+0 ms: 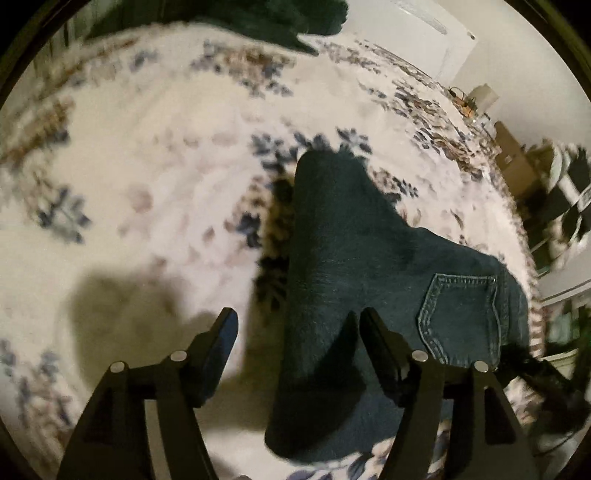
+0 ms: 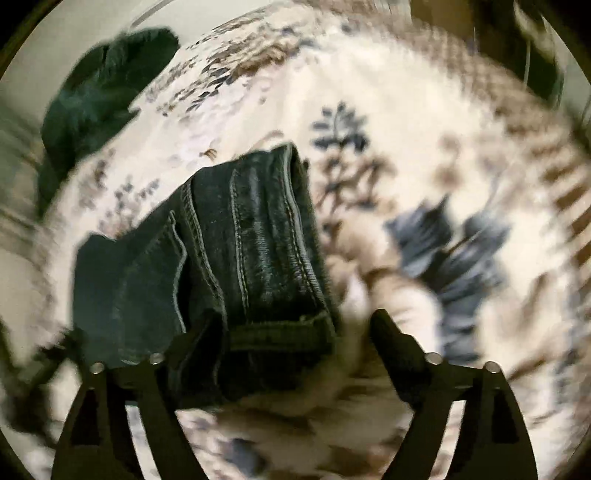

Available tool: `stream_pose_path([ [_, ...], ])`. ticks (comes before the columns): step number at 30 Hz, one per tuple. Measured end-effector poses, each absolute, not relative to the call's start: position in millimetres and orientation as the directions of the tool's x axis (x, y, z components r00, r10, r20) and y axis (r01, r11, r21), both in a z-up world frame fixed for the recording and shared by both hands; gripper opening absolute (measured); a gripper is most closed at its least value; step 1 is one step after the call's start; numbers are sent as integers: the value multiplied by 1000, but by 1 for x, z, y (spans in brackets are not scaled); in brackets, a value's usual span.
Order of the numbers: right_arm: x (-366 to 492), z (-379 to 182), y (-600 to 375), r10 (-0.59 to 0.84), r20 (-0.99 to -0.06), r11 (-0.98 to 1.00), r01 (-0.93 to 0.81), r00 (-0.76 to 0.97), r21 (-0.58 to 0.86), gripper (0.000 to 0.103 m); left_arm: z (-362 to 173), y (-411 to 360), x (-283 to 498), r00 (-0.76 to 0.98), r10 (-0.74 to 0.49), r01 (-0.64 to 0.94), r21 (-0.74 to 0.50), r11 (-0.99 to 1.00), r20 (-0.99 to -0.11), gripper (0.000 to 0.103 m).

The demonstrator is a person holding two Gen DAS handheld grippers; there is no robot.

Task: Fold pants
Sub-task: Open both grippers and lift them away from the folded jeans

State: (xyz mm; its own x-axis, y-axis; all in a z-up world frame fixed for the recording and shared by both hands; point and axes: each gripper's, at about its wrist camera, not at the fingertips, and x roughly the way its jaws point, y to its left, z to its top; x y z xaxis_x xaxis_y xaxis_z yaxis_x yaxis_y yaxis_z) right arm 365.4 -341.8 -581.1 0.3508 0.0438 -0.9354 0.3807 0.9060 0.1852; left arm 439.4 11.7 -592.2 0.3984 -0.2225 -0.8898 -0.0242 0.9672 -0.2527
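Note:
Dark blue jeans (image 1: 351, 280) lie folded on a white bedspread with blue and brown flowers (image 1: 147, 166); a back pocket (image 1: 461, 314) shows at the right. My left gripper (image 1: 299, 317) is open above the jeans' left edge, holding nothing. In the right wrist view the jeans (image 2: 229, 258) lie with waistband and seams toward me. My right gripper (image 2: 291, 325) is open over the waistband end, its left finger (image 2: 199, 343) above the denim and its right finger (image 2: 391, 339) over the bedspread (image 2: 424, 129). Both views are blurred.
A pile of dark green clothing (image 1: 280, 18) lies at the bed's far end and also shows in the right wrist view (image 2: 96, 92). Past the bed's right edge stand brown furniture (image 1: 517, 162) and a black-and-white checked item (image 1: 576, 199). A white wall is behind.

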Motion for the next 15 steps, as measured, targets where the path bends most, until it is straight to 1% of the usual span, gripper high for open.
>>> stream_pose_path([
  [3,341,-550,-332,-85,-925,931,360,371,59,91,-570,3,427,438,-147,-16,-171,985,-887,66],
  [5,331,-526,-324,-163,-906,935,355,390,-15,91,-556,-4,418,456,-105,-17,-127,992,-884,66],
  [7,321,-505,-317,-208,-889,936,345,408,-61,92,-539,-13,408,467,-76,-8,-90,996,-881,67],
  [8,321,-496,-311,-220,-883,938,340,414,-75,92,-531,-17,404,470,-64,-7,-76,997,-880,72],
  [11,304,-457,-293,-239,-865,945,310,442,-103,92,-504,-29,389,487,-31,3,-35,999,-873,76],
  [12,297,-442,-289,-239,-859,948,300,453,-105,92,-492,-32,383,492,-28,6,-29,1000,-870,84],
  [13,294,-430,-285,-241,-853,949,296,463,-108,92,-480,-34,376,498,-28,8,-27,1000,-867,87],
  [15,276,-396,-278,-245,-835,952,285,493,-111,92,-446,-38,358,522,-28,14,-24,1000,-853,88],
])
